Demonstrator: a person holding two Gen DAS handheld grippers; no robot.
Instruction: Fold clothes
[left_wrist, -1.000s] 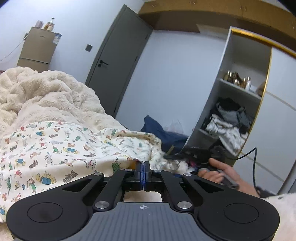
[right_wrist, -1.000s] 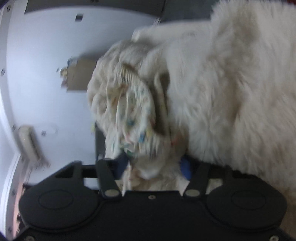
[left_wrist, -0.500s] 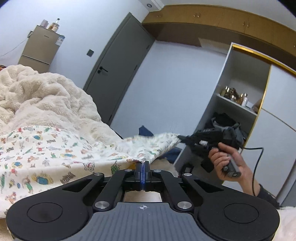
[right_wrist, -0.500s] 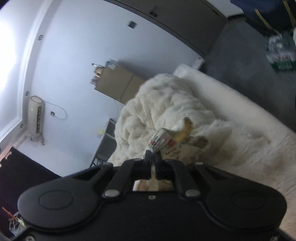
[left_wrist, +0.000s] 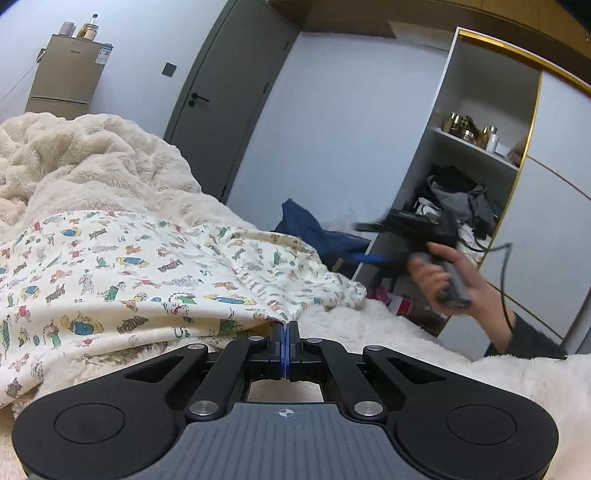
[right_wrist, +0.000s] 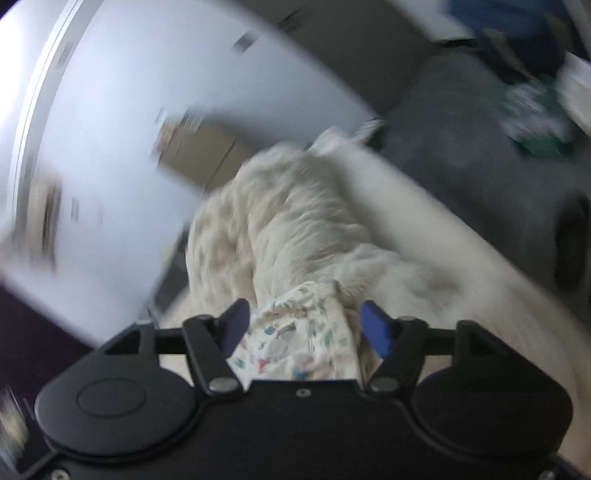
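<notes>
One printed garment (left_wrist: 122, 280) lengthwise left-right | left gripper (left_wrist: 284, 332) clenched on hem | right gripper (right_wrist: 303, 328) fingers opening, cloth between

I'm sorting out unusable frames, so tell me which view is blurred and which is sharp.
Left wrist view: sharp on the printed garment and the door, with fisheye bending; only the right hand smears. Right wrist view: heavy motion blur over wall and floor, while the printed garment between the open fingers is soft but readable.

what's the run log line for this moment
left gripper: shut on garment | right gripper: opening, garment between jaws | surface: blanket
</notes>
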